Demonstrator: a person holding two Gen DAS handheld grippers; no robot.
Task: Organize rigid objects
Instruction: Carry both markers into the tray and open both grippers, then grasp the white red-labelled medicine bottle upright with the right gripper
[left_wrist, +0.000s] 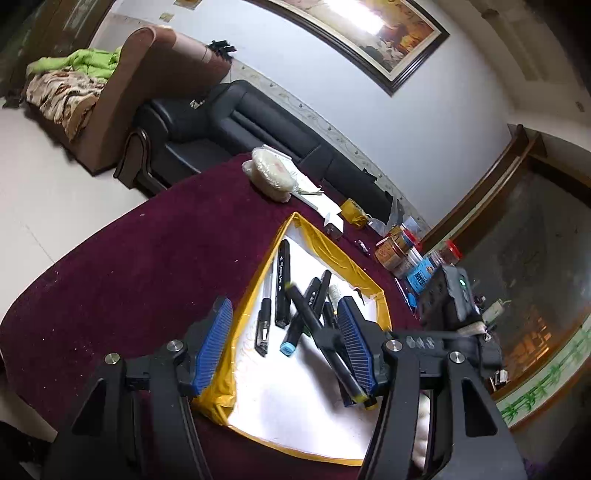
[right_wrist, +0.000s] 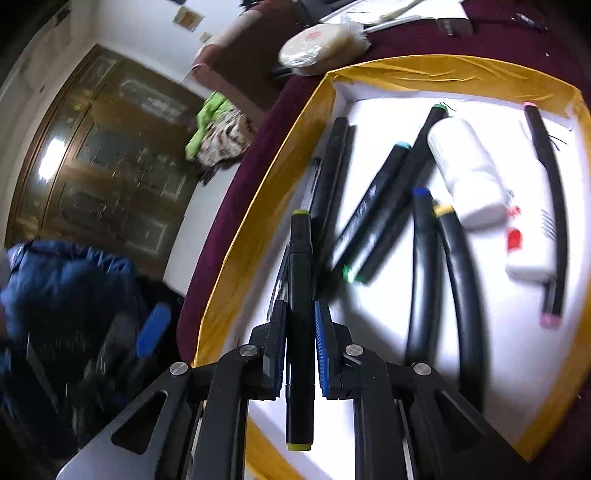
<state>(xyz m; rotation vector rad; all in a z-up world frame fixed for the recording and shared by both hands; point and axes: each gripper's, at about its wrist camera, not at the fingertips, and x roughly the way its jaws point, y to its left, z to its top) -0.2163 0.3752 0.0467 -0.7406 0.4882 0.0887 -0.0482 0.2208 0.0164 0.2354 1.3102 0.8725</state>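
Note:
A white tray with a yellow rim (left_wrist: 255, 295) (right_wrist: 266, 206) lies on the maroon table and holds several black markers. My right gripper (right_wrist: 301, 314) is shut on a black marker with olive-yellow ends (right_wrist: 300, 295), holding it just above the tray's left part. That marker also shows in the left wrist view (left_wrist: 325, 332), slanting over the others. My left gripper (left_wrist: 284, 314) is open and empty, its blue pads (left_wrist: 214, 339) spread above the tray's near side. A white bottle (right_wrist: 465, 166) and a white eraser-like piece with red (right_wrist: 524, 251) lie among the markers.
A round wrapped white pack (left_wrist: 273, 173) (right_wrist: 321, 44) sits at the table's far edge with papers beside it. A yellow tape roll (left_wrist: 352, 214) and several jars (left_wrist: 402, 251) stand to the right. A black sofa (left_wrist: 236, 122) is beyond the table.

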